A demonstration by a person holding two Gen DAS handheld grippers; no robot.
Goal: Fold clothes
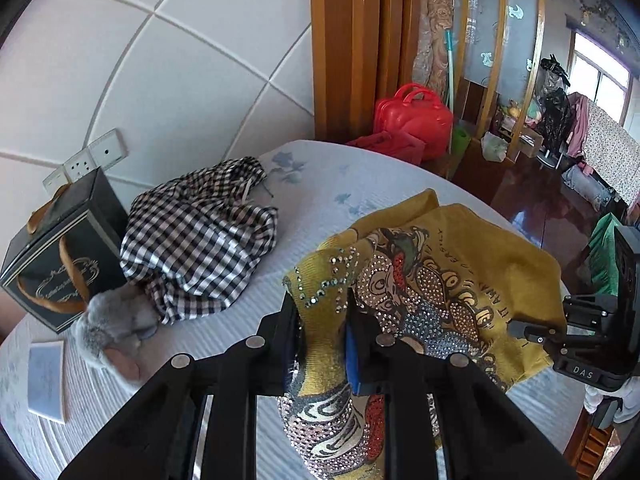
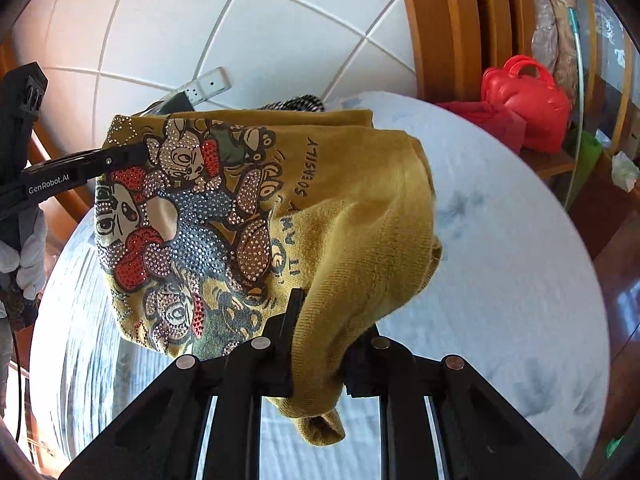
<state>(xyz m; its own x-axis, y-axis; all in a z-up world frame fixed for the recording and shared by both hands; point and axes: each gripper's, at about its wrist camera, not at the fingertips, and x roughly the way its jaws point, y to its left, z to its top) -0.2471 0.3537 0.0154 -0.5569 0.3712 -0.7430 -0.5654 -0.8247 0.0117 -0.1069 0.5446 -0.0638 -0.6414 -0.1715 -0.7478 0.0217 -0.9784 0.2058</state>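
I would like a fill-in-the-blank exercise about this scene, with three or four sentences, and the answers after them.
1. Both grippers, left and right, are shut on the ____ sweater.
2. The checked garment lies crumpled on the ____.
3. Beyond the bed stands a plastic case of ____ colour.
4. The dark box beside the checked garment has ____ handles.

Missing words: yellow; bed; red; orange
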